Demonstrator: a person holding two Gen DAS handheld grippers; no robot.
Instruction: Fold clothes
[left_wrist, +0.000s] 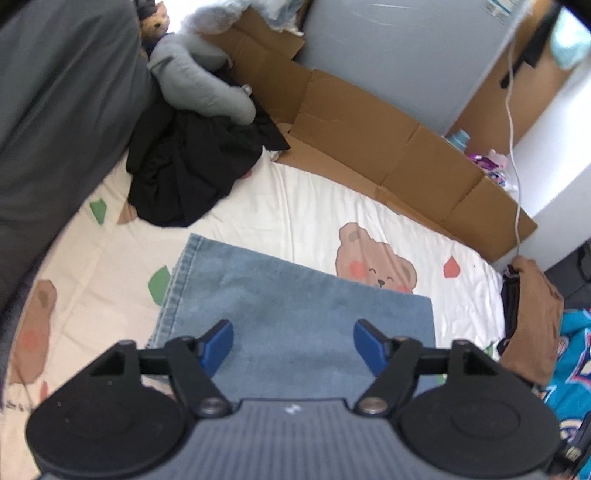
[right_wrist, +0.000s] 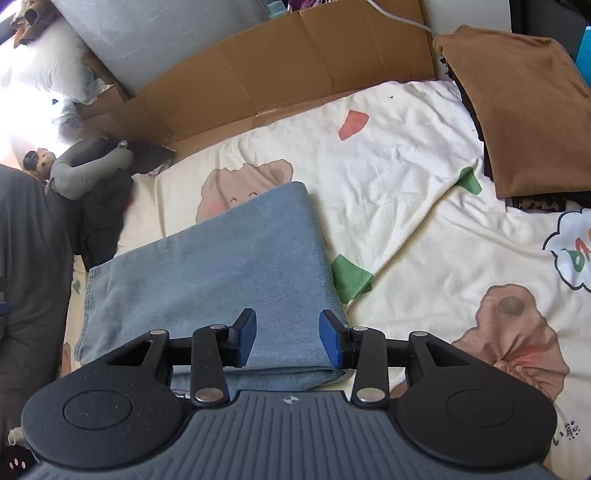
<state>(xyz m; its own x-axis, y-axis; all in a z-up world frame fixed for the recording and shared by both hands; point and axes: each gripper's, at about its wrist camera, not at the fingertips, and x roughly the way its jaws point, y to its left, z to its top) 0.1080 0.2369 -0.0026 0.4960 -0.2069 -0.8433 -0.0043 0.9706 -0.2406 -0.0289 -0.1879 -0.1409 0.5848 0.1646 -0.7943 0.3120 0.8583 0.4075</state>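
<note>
Both claws sit low over the folded jeans (right_wrist: 207, 266) on the bed sheet (right_wrist: 399, 155). Left claw (left_wrist: 293, 345) is spread wide, holding nothing; right claw (right_wrist: 288, 338) is about half open, empty, at the fold's near right corner. Jeans look folded into a rectangle. For the next fold I'd pinch all layers at the corners, lift evenly, and keep edges aligned. Brown folded garment (right_wrist: 524, 122) lies well apart.
</note>
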